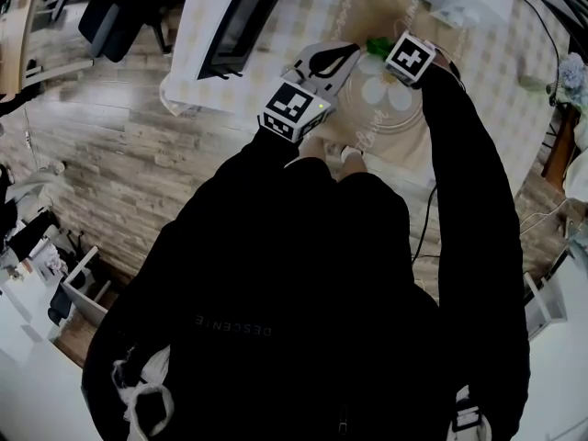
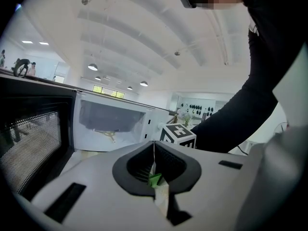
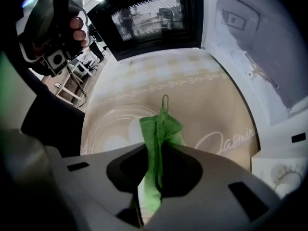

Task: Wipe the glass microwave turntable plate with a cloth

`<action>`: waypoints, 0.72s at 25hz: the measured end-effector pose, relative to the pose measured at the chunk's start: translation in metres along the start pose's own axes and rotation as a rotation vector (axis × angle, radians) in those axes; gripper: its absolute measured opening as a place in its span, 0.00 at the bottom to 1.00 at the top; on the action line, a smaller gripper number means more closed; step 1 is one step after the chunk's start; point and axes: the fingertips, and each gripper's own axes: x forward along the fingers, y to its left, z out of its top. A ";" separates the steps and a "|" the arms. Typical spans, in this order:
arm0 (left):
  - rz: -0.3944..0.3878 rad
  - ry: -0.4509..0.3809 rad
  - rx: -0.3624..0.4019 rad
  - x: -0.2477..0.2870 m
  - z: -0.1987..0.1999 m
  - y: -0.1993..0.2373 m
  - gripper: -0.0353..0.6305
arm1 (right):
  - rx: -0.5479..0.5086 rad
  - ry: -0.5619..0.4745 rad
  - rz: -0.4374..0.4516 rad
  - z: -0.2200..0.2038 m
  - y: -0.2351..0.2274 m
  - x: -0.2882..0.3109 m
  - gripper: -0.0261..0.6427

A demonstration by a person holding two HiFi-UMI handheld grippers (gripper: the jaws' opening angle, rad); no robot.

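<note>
Microwave (image 3: 250,42) stands open, door (image 3: 149,18) swung wide, bare tablecloth (image 3: 192,81) in front; glass turntable plate (image 3: 108,129) sits before it, left gripper (image 2: 154,153) angled upward, clamped on its rim, right gripper (image 3: 161,150) pinching the green cloth (image 3: 159,129) over the plate

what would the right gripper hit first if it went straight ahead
Likely the glass plate, led by the green cloth the right gripper pinches; depth is unclear, maybe the tablecloth beside it.

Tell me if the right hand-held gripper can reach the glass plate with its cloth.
Likely yes: the right hand-held gripper, shut on the green cloth, sits just over the glass plate, nothing between.
</note>
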 end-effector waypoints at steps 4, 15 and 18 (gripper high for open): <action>0.000 0.007 -0.003 -0.002 -0.006 -0.004 0.09 | -0.037 -0.024 -0.005 0.003 0.008 0.003 0.13; 0.003 0.018 -0.019 -0.009 -0.015 -0.015 0.09 | 0.016 -0.015 0.120 -0.004 0.060 0.011 0.13; 0.003 0.025 -0.024 -0.011 -0.018 -0.018 0.09 | 0.013 -0.021 0.124 -0.004 0.069 0.013 0.13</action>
